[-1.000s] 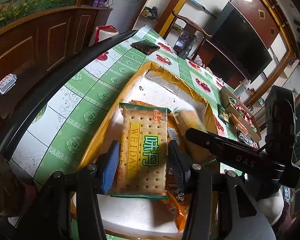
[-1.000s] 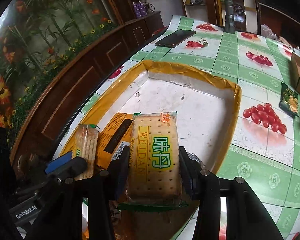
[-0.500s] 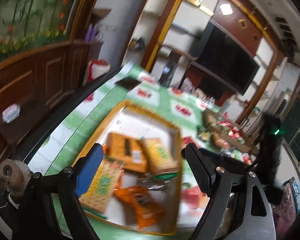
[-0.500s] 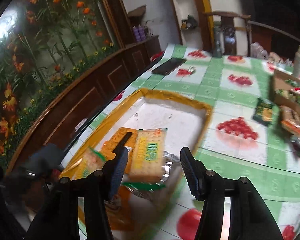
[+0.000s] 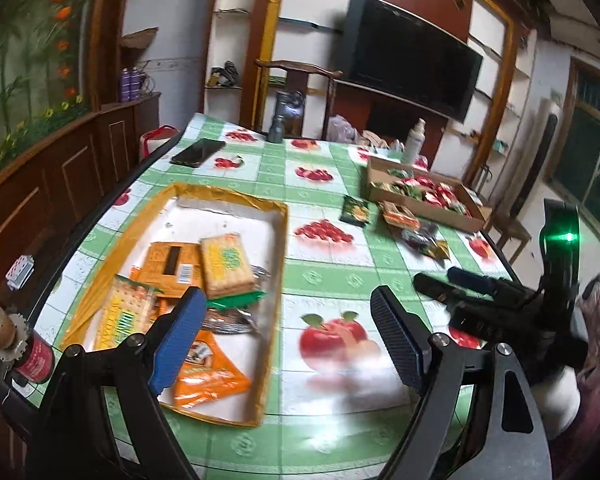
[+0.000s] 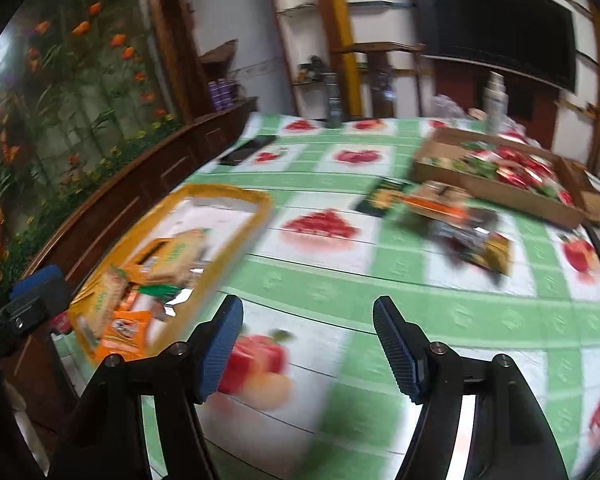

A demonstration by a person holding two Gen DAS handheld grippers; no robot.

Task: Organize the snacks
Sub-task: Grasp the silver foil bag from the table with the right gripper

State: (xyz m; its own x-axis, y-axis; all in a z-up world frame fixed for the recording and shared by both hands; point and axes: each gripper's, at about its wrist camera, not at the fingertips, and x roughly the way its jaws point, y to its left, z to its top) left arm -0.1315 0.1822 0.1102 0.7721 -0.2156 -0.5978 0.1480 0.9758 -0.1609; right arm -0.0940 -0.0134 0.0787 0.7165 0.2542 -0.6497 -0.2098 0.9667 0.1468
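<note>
A yellow-rimmed tray (image 5: pixel 282 240) on the left of the table holds cracker packs (image 5: pixel 226 264) and orange snack bags (image 5: pixel 208 372). It also shows, blurred, in the right wrist view (image 6: pixel 236 248). My left gripper (image 5: pixel 286 344) is open and empty, raised over the table just right of the tray. My right gripper (image 6: pixel 308 350) is open and empty over the bare tablecloth; it shows from the side in the left wrist view (image 5: pixel 472 284). Loose snack packets (image 5: pixel 420 236) lie in front of a cardboard box (image 5: pixel 420 196) of snacks at the far right.
A black phone (image 5: pixel 198 152), a grey bottle (image 5: pixel 278 128) and a white spray bottle (image 5: pixel 414 140) stand at the table's far side. A wooden chair (image 5: pixel 300 80) is behind it. A red can (image 5: pixel 34 360) sits at the near left edge.
Both grippers let go of the cracker packs in the tray, opened, and pulled up and back. Both views have swung right toward the loose snacks and box.
</note>
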